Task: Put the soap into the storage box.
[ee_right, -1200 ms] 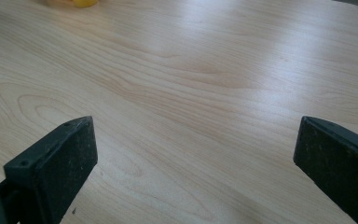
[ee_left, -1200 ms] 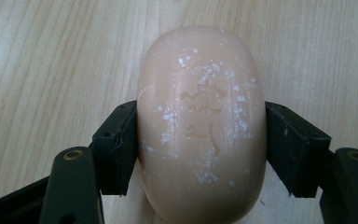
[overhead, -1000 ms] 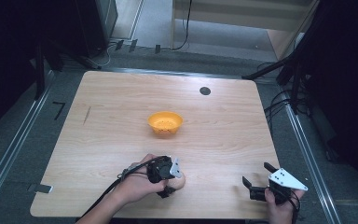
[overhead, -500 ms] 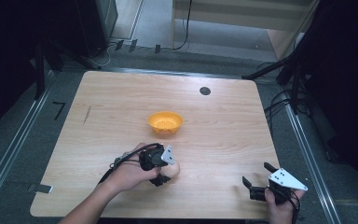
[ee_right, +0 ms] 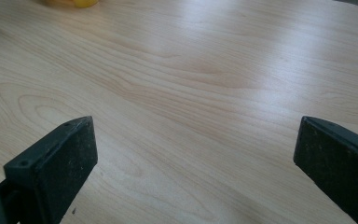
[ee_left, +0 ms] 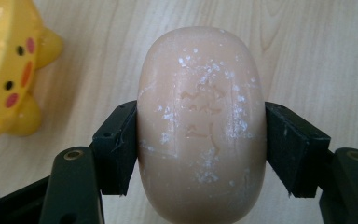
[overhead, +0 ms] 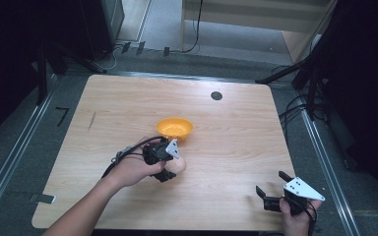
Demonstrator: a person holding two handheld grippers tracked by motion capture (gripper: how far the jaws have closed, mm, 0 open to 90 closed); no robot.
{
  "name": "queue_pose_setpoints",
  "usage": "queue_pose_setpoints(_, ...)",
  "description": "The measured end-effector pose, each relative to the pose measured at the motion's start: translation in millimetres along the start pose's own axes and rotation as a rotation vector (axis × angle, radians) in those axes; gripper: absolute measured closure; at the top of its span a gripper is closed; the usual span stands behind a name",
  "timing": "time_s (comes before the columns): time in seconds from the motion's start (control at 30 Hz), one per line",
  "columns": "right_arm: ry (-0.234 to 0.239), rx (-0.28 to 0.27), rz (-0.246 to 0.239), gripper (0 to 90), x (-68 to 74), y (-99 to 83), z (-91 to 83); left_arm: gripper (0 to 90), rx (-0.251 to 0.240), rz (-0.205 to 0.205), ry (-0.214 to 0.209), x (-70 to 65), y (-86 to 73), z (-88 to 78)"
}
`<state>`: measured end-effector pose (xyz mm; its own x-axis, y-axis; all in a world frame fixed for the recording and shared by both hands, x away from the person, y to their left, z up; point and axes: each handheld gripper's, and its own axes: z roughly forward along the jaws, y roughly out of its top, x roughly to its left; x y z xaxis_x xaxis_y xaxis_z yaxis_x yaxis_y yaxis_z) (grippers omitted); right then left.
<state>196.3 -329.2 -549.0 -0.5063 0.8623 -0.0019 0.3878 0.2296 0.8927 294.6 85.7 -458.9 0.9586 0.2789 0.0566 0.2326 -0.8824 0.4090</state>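
Note:
A pale peach bar of soap (ee_left: 201, 126) with white flecks sits between the black jaws of my left gripper (ee_left: 200, 149), which is shut on it. From above, that left gripper (overhead: 170, 164) holds the soap (overhead: 178, 165) just in front of the yellow bowl (overhead: 175, 128). The bowl (ee_left: 4, 65) has a painted duck face in the left gripper view. My right gripper (overhead: 270, 189) rests near the table's front right edge, open with nothing between its fingers (ee_right: 56, 163).
The wooden table (overhead: 236, 132) has a small round black mark (overhead: 216, 95) near its far edge. Dark equipment and cables lie on the floor around it, and metal rails run along both sides.
My left gripper has carried the soap away from the front edge toward the yellow bowl and lifted it slightly. The right gripper has stayed in place.

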Motion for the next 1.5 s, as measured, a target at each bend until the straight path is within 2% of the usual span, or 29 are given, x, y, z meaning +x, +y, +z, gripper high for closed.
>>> queue_pose_setpoints(0.23, 0.0, 0.0, -0.001, 0.0, -0.1, 0.1, 0.2, 33.0, 0.004, -0.001, 0.015, 17.0, 9.0, -6.1)
queue_pose_setpoints(0.37, 0.001, -0.001, 0.001, 0.0, -0.3, 0.0, 0.2, 33.0, -0.008, -0.001, 0.021, 31.0, 15.6, -13.5)
queue_pose_setpoints(0.4, 0.001, -0.001, 0.001, 0.0, -0.3, 0.0, 0.2, 33.0, -0.008, -0.001, 0.021, 31.0, 15.6, -13.5)
queue_pose_setpoints(0.5, 0.001, -0.001, 0.001, 0.0, -0.3, 0.1, 0.1, 33.0, -0.023, -0.016, 0.02, 42.2, 17.1, -17.0)
queue_pose_setpoints(0.7, 0.004, -0.005, 0.005, 0.0, -0.4, -0.1, 0.0, 33.0, -0.017, -0.01, 0.028, 59.8, 20.8, -20.1)
queue_pose_setpoints(1.0, 0.005, -0.006, 0.007, 0.0, -0.5, -0.1, 0.0, 33.0, 0.0, 0.009, 0.018, 73.8, 27.5, -21.3)
queue_pose_setpoints(1.07, 0.006, -0.005, 0.007, 0.0, -0.6, -0.1, -0.1, 33.0, -0.003, 0.01, 0.001, 76.7, 29.2, -22.1)
queue_pose_setpoints(1.33, 0.006, -0.006, 0.008, 0.0, -0.5, -0.2, -0.2, 33.0, 0.022, 0.003, 0.007, 90.3, 35.9, -25.0)
queue_pose_setpoints(1.5, 0.006, -0.007, 0.01, 0.0, -0.7, -0.2, -0.6, 33.0, 0.011, 0.005, -0.003, 96.0, 40.2, -25.7)
